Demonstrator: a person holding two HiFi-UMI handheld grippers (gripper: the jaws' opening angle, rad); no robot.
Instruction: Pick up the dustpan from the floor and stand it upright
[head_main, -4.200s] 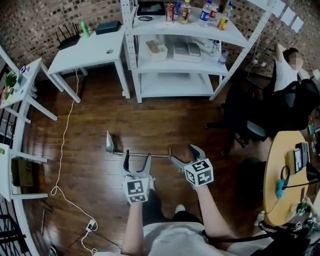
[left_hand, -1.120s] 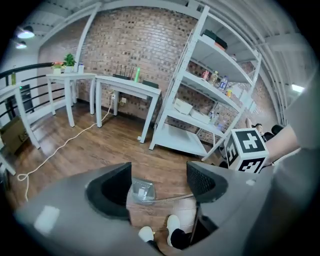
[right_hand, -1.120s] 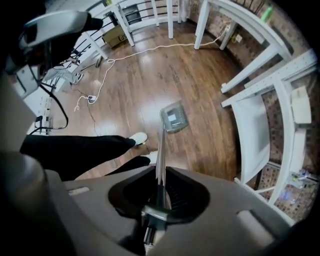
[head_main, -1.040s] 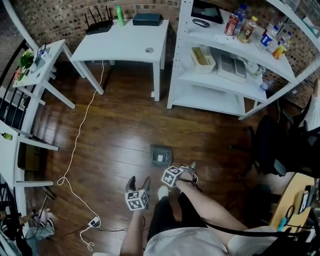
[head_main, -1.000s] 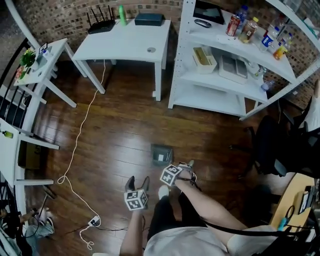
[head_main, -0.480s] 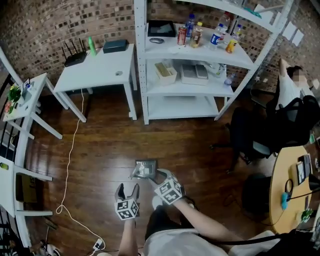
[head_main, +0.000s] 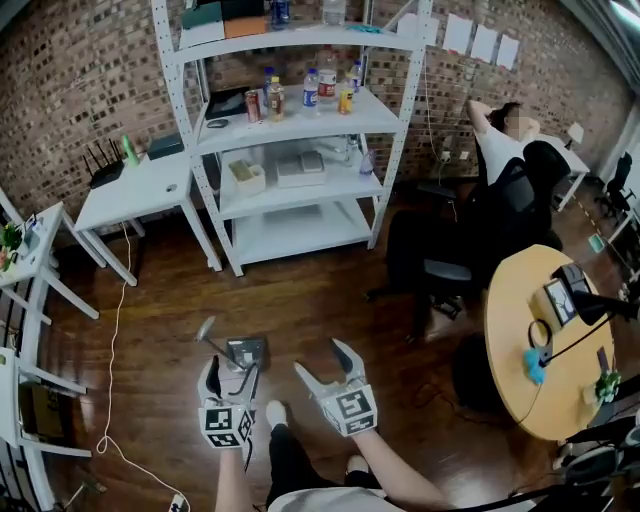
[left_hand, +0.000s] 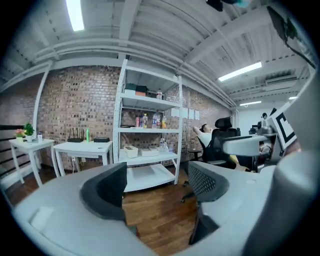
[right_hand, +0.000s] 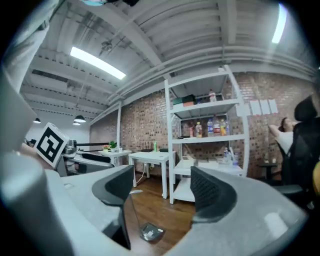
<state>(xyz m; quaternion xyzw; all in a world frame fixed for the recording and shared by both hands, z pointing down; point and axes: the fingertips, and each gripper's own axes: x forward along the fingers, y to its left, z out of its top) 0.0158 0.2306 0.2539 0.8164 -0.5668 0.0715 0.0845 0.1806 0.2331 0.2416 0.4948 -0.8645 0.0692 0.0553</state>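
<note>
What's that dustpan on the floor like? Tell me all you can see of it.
The dustpan is a small grey, metal-looking tray with a long thin handle. It stands upright on the dark wooden floor, tray down, handle rising slightly tilted. Only the floor seems to touch it; nothing holds it.

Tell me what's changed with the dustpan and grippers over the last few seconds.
The dustpan, earlier lying flat on the floor, now stands upright. The right gripper let go of its handle and lifted away, fingers opening with nothing between them. The left gripper is open and empty. The shelving stayed put.
</note>
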